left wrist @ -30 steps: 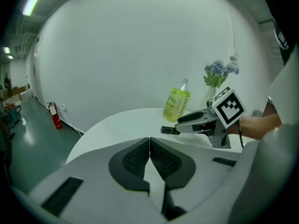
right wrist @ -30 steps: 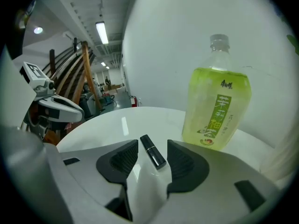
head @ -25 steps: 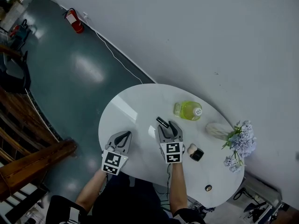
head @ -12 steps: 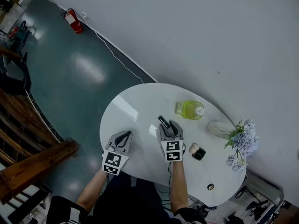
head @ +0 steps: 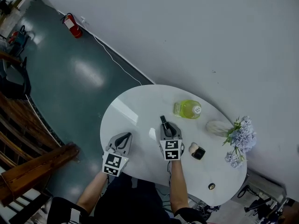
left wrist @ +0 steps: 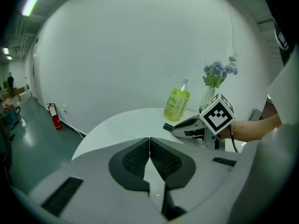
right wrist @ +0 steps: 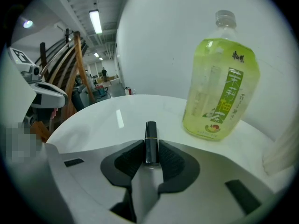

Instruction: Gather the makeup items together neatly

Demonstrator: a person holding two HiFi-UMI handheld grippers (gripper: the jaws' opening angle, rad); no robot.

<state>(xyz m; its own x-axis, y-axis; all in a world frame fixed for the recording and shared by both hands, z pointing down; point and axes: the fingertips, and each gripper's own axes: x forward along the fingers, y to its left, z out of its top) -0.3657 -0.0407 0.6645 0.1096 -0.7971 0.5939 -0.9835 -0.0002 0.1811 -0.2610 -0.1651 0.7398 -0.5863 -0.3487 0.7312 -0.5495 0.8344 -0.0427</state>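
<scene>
Bright, even lighting; glare on the table [head: 122,112]; fisheye-darkened corners.

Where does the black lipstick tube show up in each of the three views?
Head view: lipstick tube mid-table, sticking out of the right tongs, which have just been closing on it.
Left gripper view: right of centre, its end poking from those tongs.
Right gripper view: low centre, clamped in the tongs.
Shared landmark: the green drink bottle, in all three.

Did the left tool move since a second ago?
No. The left tool sits in the same spot by the near-left edge of the white table, shut and empty.
</scene>
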